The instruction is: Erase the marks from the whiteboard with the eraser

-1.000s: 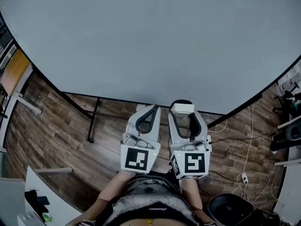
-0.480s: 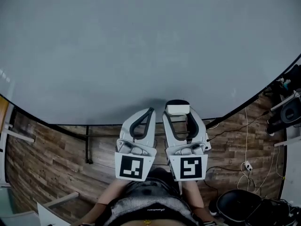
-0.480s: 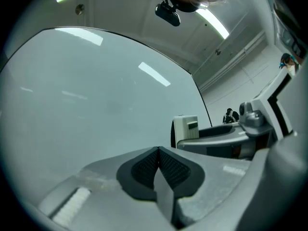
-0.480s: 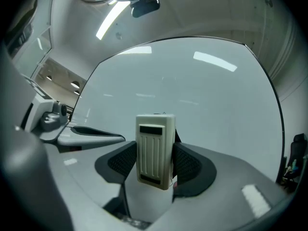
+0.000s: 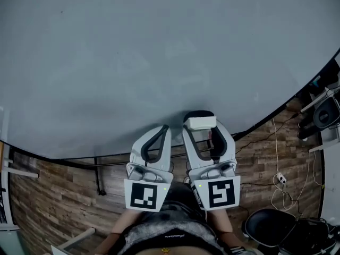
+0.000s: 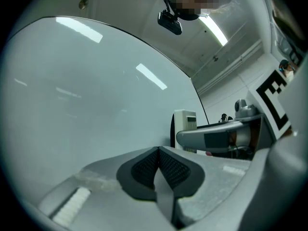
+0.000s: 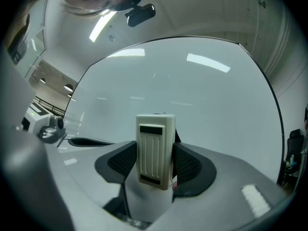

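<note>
Pinching the cream eraser (image 7: 155, 150) upright between its 2 pads, the right gripper (image 5: 201, 122) holds it near the whiteboard's (image 5: 159, 52) lower edge. The left gripper (image 5: 161, 129) sits just beside it, jaws pressed together on nothing.

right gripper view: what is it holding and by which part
The right tongs clamp the eraser by its two long sides. The left tongs are shut, empty.

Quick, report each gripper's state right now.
Left gripper: closed, holding nothing.
Right gripper: closed on the eraser.
</note>
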{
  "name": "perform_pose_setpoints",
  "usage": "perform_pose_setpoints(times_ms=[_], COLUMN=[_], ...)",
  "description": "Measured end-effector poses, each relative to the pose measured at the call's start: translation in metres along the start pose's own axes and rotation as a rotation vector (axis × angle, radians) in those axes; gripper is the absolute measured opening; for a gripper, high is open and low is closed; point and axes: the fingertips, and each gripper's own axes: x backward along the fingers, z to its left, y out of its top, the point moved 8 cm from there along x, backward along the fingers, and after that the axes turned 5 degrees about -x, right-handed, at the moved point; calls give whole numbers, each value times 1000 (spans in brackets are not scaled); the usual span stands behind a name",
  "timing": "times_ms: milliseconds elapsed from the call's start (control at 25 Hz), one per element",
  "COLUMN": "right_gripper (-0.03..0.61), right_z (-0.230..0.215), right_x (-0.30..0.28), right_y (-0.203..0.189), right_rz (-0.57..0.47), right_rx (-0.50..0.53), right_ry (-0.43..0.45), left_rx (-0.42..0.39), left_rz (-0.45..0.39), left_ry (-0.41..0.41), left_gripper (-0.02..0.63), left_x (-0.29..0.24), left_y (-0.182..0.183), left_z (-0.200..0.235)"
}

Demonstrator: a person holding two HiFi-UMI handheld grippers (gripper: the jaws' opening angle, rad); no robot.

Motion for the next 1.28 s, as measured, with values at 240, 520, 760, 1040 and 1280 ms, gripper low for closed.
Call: perform_pose_setpoints(times_ms=[240, 520, 760, 1040, 1280], right_gripper=[241, 242, 242, 242, 242], right_z=[-16, -29, -40, -62, -132], right_x=[-10, -15, -8, -4, 6], right_y=[8, 14, 19, 31, 36], right_rz=[12, 26, 36, 19, -13], right_rx=[-36, -26, -24, -62, -125], right_ry=[78, 169, 215, 242, 261], left_rx=[-19, -13, -23, -46, -66], left_rz=[-6, 18, 24, 44, 65], left_ry=[31, 111, 156, 177, 192], left_gripper=[5, 5, 5, 5, 5], left_x=[-20, -30, -31, -35, -75], left_y=[13, 11, 18, 21, 28], left_z=[-6, -13, -19, -30, -76])
